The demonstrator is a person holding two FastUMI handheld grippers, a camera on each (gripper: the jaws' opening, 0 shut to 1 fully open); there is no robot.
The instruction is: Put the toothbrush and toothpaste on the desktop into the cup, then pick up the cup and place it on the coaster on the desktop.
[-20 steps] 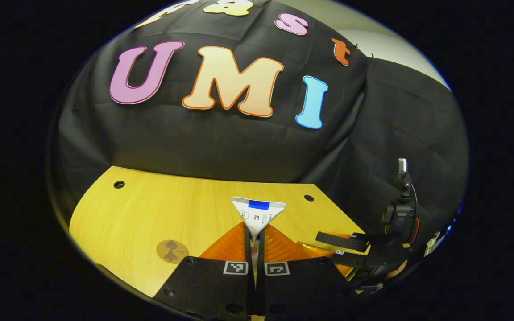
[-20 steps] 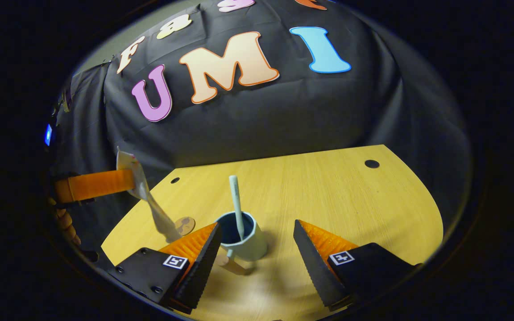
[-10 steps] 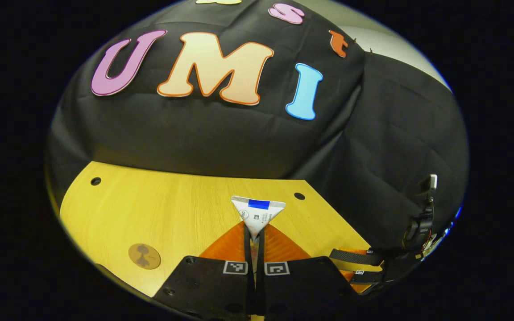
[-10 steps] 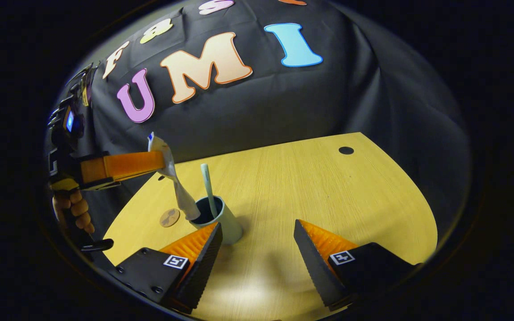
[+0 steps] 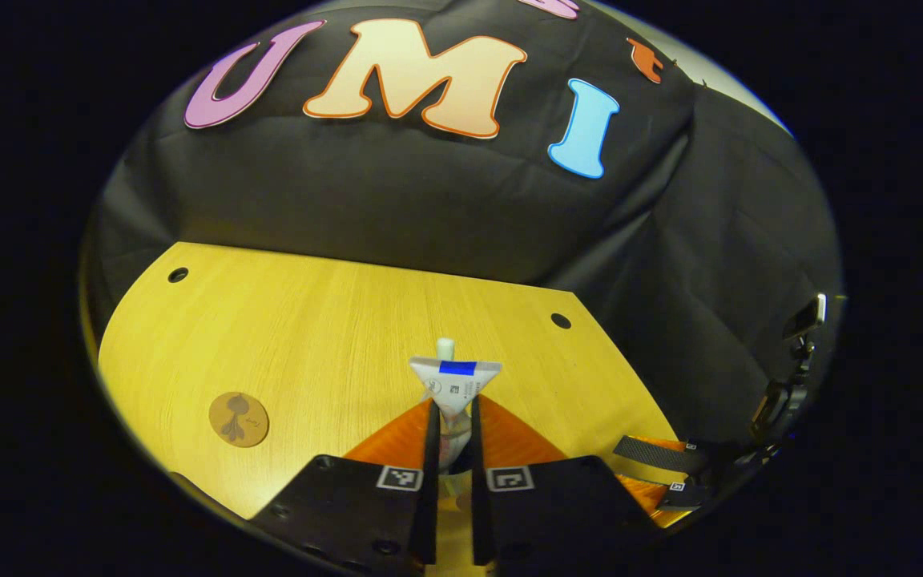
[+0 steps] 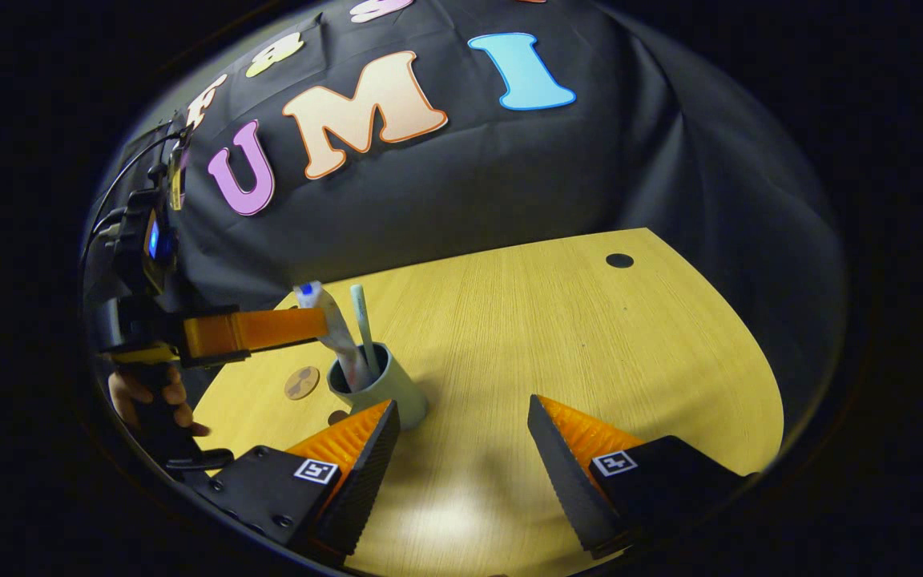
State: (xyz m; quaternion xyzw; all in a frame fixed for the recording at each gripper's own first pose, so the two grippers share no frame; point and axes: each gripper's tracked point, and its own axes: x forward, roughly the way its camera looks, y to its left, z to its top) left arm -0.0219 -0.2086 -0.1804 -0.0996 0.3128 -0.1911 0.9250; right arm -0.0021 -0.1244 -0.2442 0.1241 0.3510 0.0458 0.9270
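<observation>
Lowering toothpaste tube [image 6: 337, 332] into cup [image 6: 385, 390] beside toothbrush [image 6: 364, 316] | left gripper [image 5: 452, 421] pinching tube, jaws nearly closed | right gripper [image 6: 461, 437] gaping wide, holding nothing | risk: tube snagging near rim, tipping cup

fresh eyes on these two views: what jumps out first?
The toothpaste tube, standing tilted with its lower end inside the cup near the desktop's left front, beside the toothbrush already standing in it. The left gripper flanks the tube near its flat top end, its fingers slightly parted. Next, the right gripper wide open just in front of the cup, and the small round coaster lying bare to the cup's left.
</observation>
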